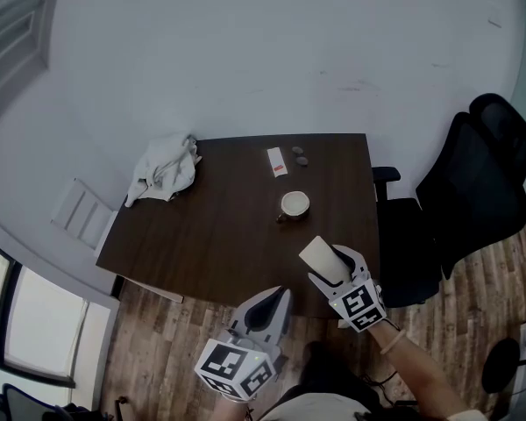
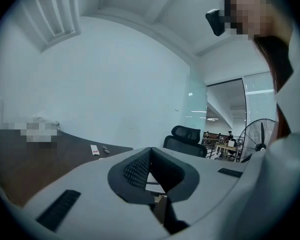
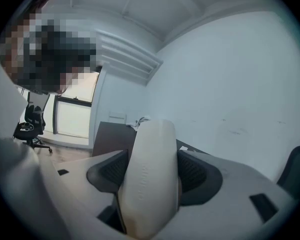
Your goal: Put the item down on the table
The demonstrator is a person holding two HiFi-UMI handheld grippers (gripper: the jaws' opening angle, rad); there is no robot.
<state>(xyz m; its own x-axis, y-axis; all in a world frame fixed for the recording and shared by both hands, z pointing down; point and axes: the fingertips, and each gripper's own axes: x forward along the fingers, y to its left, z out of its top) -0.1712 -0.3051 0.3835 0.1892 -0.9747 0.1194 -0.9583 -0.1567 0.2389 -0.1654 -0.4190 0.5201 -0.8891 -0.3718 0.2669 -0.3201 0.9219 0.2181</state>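
Observation:
A smooth white oblong item [image 1: 317, 256] [image 3: 151, 176] is clamped between the jaws of my right gripper [image 1: 328, 268] [image 3: 152, 171], which is shut on it. It hangs above the near right edge of the dark wooden table [image 1: 210, 235], its rounded end sticking up past the black pads. My left gripper [image 1: 275, 300] [image 2: 150, 158] is held lower, in front of the table's near edge over the wood floor. Its jaws are shut together with nothing between them.
On the table lie a crumpled white cloth [image 1: 165, 170] at the far left, a white packet [image 1: 277, 161], two small dark things [image 1: 300, 155] and a white cup [image 1: 294, 204] near the middle right. A black office chair [image 1: 473, 182] stands right of the table.

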